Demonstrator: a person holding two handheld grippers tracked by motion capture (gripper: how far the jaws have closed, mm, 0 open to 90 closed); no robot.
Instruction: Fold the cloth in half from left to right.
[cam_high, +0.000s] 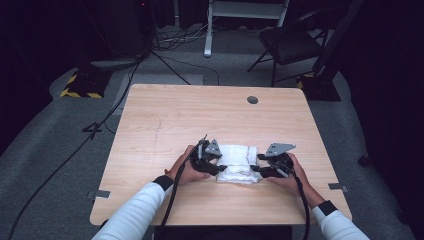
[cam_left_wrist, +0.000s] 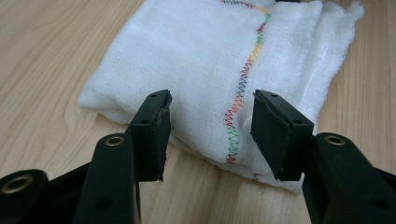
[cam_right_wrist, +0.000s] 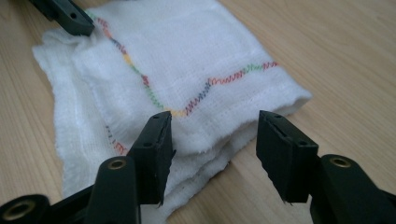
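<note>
1. The left gripper (cam_left_wrist: 210, 135) has its jaws parted. The pads stand either side of the near edge of the folded cloth (cam_left_wrist: 205, 60) and press on nothing, so nothing is held.
2. The right gripper (cam_right_wrist: 212, 154) is in the same state: its jaws are apart above the opposite edge of the cloth (cam_right_wrist: 187, 56), with bare fabric showing in the gap between them.
3. My reading is that the two grippers face each other across the cloth so each can take one end. That placement suits lifting, folding again or squaring up the bundle.
4. In the right gripper view a black jaw tip of the other gripper touches or nearly touches the far corner of the cloth. I cannot tell which.
5. The cloth is white, loosely woven and gauze-like, and it is folded into several layers. The layered edges show at the near side in the right gripper view, slightly uneven and frayed.
6. A zigzag stitch in changing colours (red, green, yellow, blue) runs across the top face and bends at one point.
7. In the high view the cloth (cam_high: 239, 162) lies flat on the wooden tabletop (cam_high: 200, 110), in the near half, between the left gripper (cam_high: 218, 166) and the right gripper (cam_high: 256, 169). A hand holds each gripper from behind.
8. The top layer looks soft and likely to slip, so I judge that a grip should catch all the layers at once.
</note>
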